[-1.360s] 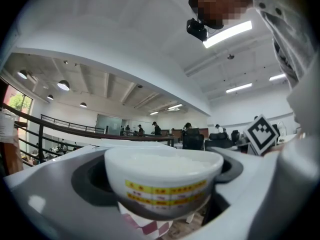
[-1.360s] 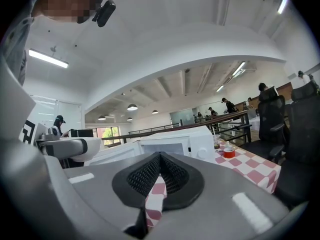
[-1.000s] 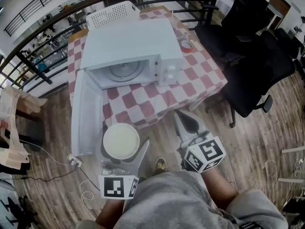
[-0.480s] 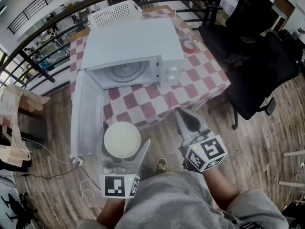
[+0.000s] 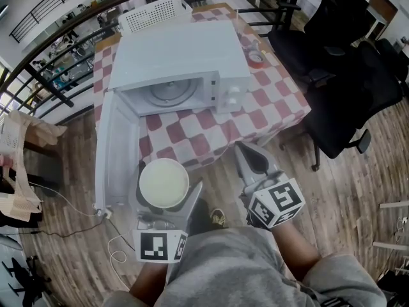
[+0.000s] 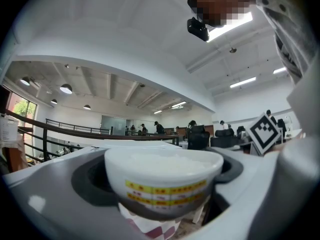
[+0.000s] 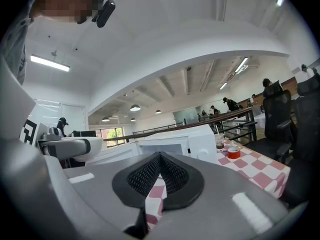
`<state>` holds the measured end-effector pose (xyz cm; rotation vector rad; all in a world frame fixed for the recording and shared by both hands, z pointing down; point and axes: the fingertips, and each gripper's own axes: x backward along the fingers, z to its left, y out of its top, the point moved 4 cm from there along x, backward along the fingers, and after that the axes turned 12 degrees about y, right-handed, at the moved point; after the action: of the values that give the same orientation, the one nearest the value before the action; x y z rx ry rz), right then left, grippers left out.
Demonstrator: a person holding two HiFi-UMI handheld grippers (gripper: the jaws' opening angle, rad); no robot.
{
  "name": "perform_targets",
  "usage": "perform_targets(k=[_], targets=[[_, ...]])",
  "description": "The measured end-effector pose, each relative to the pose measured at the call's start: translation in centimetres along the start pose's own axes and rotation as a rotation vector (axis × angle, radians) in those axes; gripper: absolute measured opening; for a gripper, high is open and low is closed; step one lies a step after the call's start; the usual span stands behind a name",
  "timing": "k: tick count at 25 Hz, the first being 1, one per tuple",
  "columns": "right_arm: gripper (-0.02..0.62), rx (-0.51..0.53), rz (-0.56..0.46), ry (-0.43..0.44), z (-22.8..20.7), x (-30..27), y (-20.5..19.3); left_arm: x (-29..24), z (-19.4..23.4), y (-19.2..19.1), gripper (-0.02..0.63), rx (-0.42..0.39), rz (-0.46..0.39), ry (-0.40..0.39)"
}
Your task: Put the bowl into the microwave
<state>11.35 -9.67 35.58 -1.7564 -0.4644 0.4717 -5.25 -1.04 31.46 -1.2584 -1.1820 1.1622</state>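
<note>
A white bowl (image 5: 163, 183) with a yellow band (image 6: 165, 176) sits clamped between the jaws of my left gripper (image 5: 165, 194), below the table's near edge and next to the swung-open microwave door (image 5: 116, 155). The white microwave (image 5: 179, 66) stands on the checkered table (image 5: 268, 104), its cavity and glass turntable (image 5: 167, 93) exposed. My right gripper (image 5: 250, 160) hovers shut and empty to the right of the bowl, near the table's front edge; in the right gripper view its pads (image 7: 172, 174) meet.
A red tape roll (image 5: 256, 59) lies right of the microwave and a white basket (image 5: 153, 15) behind it. Black office chairs (image 5: 348, 75) stand at the right. A railing (image 5: 77, 31) runs behind the table. Cables (image 5: 70, 226) trail on the wood floor at the left.
The view has shifted slightly, and the bowl in my left gripper has edged a little upward toward the table. The right gripper has barely moved.
</note>
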Motion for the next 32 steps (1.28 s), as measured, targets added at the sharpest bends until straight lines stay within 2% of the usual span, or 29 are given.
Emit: perform_targets(k=[8,22,32], targets=[[-0.008,-0.002,0.029,-0.02,-1.8,-2.9,0.0,-4.0,0.8,-1.1,0.54,0.013,0.028,-0.026],[-0.008,-0.018,0.069,-0.016,-4.1,-10.4,0.4,-12.9,4.7,-2.9,0.54,0.053,0.076,-0.044],[-0.008,-0.013,0.083,-0.039,-5.2,-13.0,1.1,-16.5,6.1,-3.4,0.54,0.064,0.094,-0.083]])
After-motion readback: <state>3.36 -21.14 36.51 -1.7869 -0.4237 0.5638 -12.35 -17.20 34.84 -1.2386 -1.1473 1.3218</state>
